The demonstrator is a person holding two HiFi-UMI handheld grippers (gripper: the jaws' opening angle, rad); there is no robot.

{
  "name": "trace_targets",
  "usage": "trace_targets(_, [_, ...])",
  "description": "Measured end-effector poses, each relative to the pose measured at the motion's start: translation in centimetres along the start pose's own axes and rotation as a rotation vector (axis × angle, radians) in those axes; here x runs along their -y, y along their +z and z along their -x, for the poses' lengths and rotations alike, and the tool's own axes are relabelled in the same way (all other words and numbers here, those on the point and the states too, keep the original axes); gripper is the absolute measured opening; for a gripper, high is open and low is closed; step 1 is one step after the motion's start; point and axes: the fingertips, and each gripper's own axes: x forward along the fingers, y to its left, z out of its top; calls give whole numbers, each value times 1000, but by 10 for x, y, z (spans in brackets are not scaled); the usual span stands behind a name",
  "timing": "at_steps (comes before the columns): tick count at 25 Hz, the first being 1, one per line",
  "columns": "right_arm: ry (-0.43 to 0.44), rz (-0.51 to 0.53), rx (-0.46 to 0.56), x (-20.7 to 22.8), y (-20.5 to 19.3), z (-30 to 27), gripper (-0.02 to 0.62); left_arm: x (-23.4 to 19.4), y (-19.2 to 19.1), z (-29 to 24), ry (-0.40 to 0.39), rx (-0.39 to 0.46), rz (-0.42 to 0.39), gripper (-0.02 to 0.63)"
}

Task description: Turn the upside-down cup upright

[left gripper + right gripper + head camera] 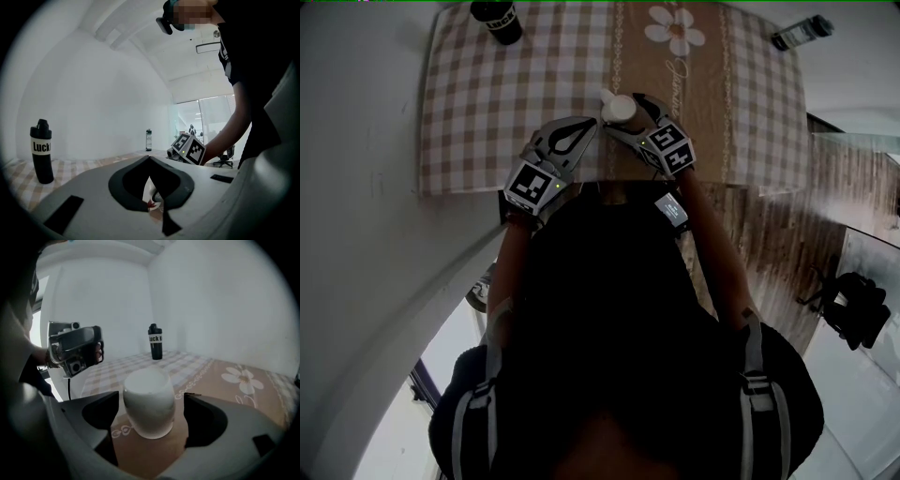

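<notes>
A white cup [616,105] stands upside down on the brown runner near the table's front edge. In the right gripper view the cup [149,401] sits between the two jaws with a small gap on each side, its closed base up. My right gripper [630,118] is open around it, and its pads do not press on it. My left gripper [589,123] is shut and holds nothing, just left of the cup. In the left gripper view its jaws [149,159] meet, and the right gripper's marker cube [190,148] shows beyond.
A black bottle [497,19] stands at the table's far left, and a second bottle [802,33] lies at the far right corner. The checked cloth [506,103] ends at the front edge, close under both grippers. A white wall backs the table.
</notes>
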Motion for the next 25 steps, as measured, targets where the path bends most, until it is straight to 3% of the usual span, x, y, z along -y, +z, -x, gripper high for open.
trace_targets(5, [11,-6,74,-6,23,16,445,-6,18,-17,21,20,-24,8])
trace_targets(16, [-75,55,264,-8,94,58,421,-41,29,-27,253,37,9,8])
trace_targets(25, [-139,66,372,-13,120,74,328,-41,58,-28,320,95,-42,8])
